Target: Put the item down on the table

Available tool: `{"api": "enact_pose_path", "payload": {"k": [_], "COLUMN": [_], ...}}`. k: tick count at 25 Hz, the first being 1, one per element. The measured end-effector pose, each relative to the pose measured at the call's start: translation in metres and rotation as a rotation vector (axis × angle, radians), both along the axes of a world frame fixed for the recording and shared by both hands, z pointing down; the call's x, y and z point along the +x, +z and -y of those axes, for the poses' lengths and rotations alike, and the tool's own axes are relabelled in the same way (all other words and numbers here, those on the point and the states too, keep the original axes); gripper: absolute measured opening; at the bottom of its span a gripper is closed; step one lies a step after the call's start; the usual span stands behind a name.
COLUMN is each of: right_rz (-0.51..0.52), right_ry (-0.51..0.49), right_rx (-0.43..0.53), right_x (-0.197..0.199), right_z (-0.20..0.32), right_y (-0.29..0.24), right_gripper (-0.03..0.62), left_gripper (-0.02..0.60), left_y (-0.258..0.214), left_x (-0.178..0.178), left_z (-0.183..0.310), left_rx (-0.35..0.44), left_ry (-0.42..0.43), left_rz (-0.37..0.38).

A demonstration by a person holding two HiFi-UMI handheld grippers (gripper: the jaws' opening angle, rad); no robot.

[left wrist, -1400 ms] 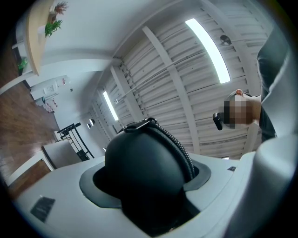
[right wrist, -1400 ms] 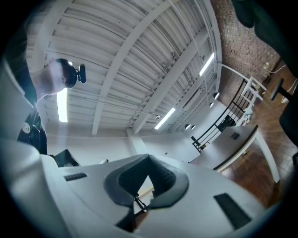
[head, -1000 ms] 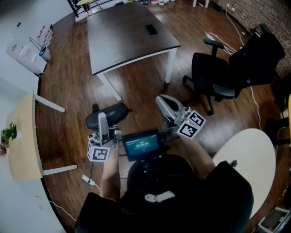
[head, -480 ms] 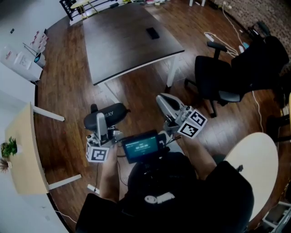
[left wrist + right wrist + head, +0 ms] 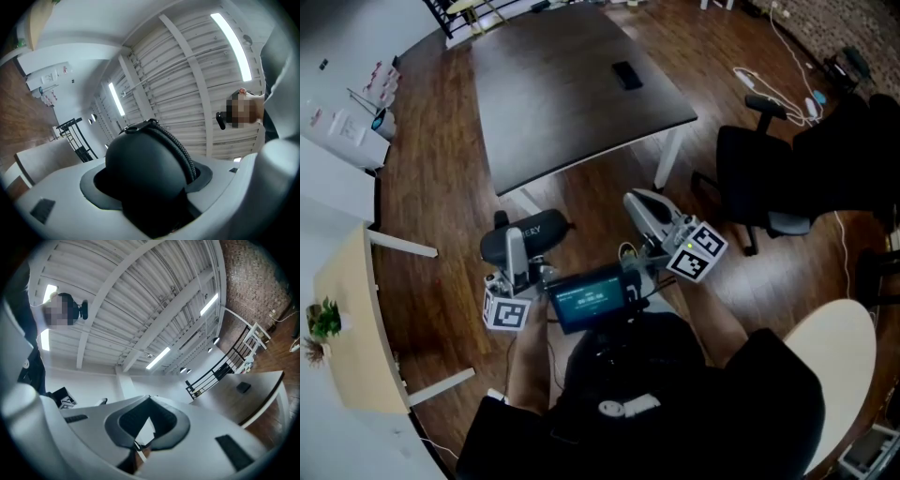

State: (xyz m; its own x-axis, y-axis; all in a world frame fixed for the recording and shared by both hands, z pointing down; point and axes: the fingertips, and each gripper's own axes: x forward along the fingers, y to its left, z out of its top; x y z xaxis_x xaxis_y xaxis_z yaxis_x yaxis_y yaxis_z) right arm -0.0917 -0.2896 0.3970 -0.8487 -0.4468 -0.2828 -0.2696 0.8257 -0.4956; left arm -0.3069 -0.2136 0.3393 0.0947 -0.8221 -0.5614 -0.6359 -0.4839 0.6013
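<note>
A black zip case [image 5: 530, 234] sits between the jaws of my left gripper [image 5: 514, 248], which is shut on it. In the left gripper view the rounded case [image 5: 145, 173] with its zipper fills the gap between the white jaws. My right gripper [image 5: 649, 214] is held beside it at the right, shut, with nothing between its dark pads [image 5: 140, 427]. Both grippers are held in front of the person's chest over the wooden floor. The dark rectangular table [image 5: 572, 84] stands ahead, with a small black item [image 5: 626, 74] on it; the right gripper view shows the table [image 5: 225, 394] too.
A black office chair [image 5: 787, 178] stands to the right of the dark table, with cables [image 5: 778, 84] on the floor behind it. A round white table [image 5: 834, 366] is at the lower right, a light wooden table [image 5: 347, 328] with a plant [image 5: 323, 323] at the left.
The dark table has drawn closer and the chair has slid to the right in the head view. Both grippers keep their pose, the black case still in the left one.
</note>
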Motion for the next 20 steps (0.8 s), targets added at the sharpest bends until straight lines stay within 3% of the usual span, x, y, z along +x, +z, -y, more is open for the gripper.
{"api": "enact_pose_path", "payload": {"k": [10, 20], "right_rz": [-0.060, -0.025], "right_ry": [-0.012, -0.040], "right_rx": [-0.005, 0.006], "right_x": [-0.016, -0.025], "right_z": [0.146, 0.246], "right_y": [0.011, 0.009], "right_gripper": [0.009, 0.009], "left_gripper": [0.336, 0.337], "left_y": [0.009, 0.006], "left_x": [0.009, -0.002], "left_z": [0.161, 0.251], "left_rx": [-0.059, -0.085], "left_ry": [0.050, -0.003], "left_rz": [0.028, 0.088]}}
